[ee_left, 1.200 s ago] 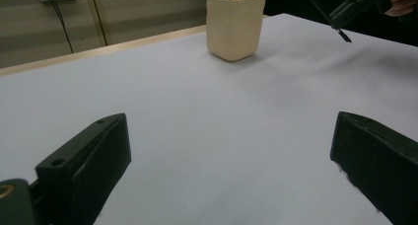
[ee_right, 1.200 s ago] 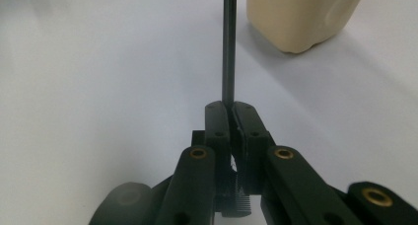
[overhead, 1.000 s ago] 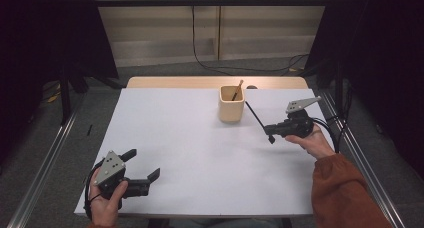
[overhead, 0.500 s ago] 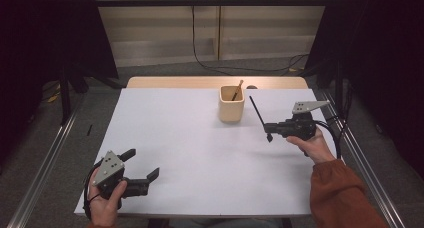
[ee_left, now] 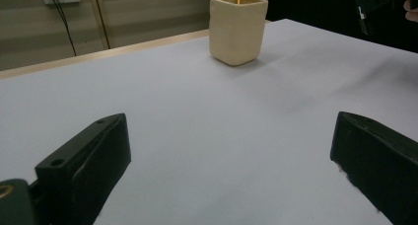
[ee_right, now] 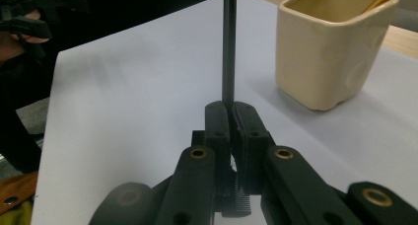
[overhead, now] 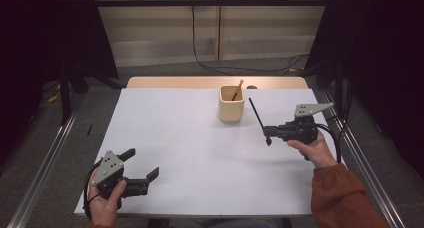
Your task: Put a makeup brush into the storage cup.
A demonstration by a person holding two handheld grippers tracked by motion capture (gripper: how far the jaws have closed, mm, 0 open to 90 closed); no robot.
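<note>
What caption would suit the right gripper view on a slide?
Right hand-held gripper clamps a thin black stick upright beside a cream cup on the white table.

A cream cup (overhead: 232, 103) stands on the white table (overhead: 190, 148) with 1 thin wooden stick (overhead: 237, 90) leaning inside it. Right of the cup and nearer the person, the right gripper (overhead: 268, 134) clamps a black rod (overhead: 257, 115) that slants up toward the cup. Far left of the cup, at the near edge, the left gripper (overhead: 142, 165) rests with its jaws spread.

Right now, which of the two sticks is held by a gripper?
The black stick, clamped in the right gripper; the brown stick stands in the cream cup.
</note>
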